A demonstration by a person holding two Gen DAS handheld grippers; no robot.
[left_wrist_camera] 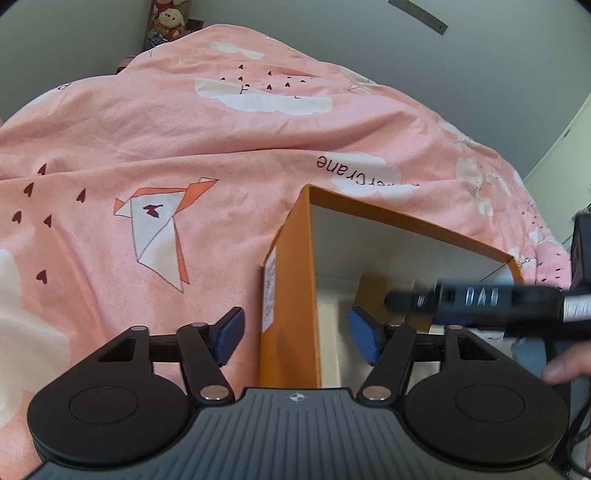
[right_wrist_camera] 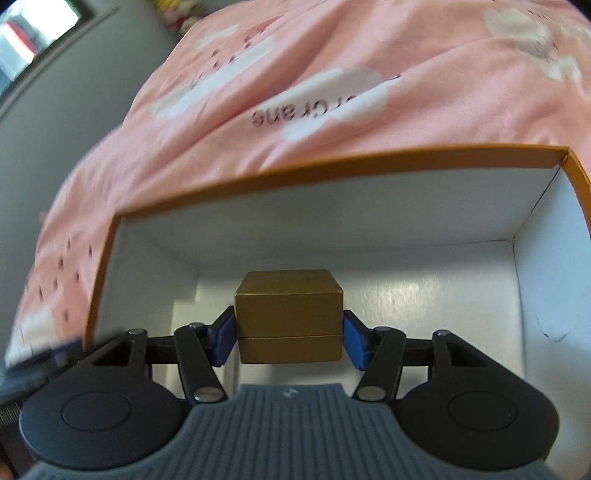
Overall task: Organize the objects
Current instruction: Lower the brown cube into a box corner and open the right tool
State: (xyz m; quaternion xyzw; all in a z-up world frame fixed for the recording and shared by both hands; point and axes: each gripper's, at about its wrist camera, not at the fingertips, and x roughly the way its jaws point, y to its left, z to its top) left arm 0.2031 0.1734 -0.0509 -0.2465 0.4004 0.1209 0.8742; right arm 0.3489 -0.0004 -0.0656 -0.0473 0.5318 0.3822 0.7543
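An open orange box point(left_wrist_camera: 291, 258) with a white inside stands on the bed. My left gripper point(left_wrist_camera: 297, 334) is open and straddles the box's near-left wall, one blue pad outside and one inside, neither touching it. My right gripper point(right_wrist_camera: 289, 341) is shut on a small gold-brown box point(right_wrist_camera: 290, 314), with its blue pads point(right_wrist_camera: 225, 339) pressed on both sides. It holds this small box inside the orange box point(right_wrist_camera: 332, 166), just above the white floor. In the left wrist view the right gripper point(left_wrist_camera: 461, 299) shows blurred over the box, with the small box point(left_wrist_camera: 373, 291) behind it.
A pink bedspread point(left_wrist_camera: 147, 129) with white clouds and a paper-crane print lies all around the box. Plush toys point(left_wrist_camera: 168, 22) sit at the far end by a grey wall. A finger point(left_wrist_camera: 565, 365) of the hand holding the right gripper shows at the right edge.
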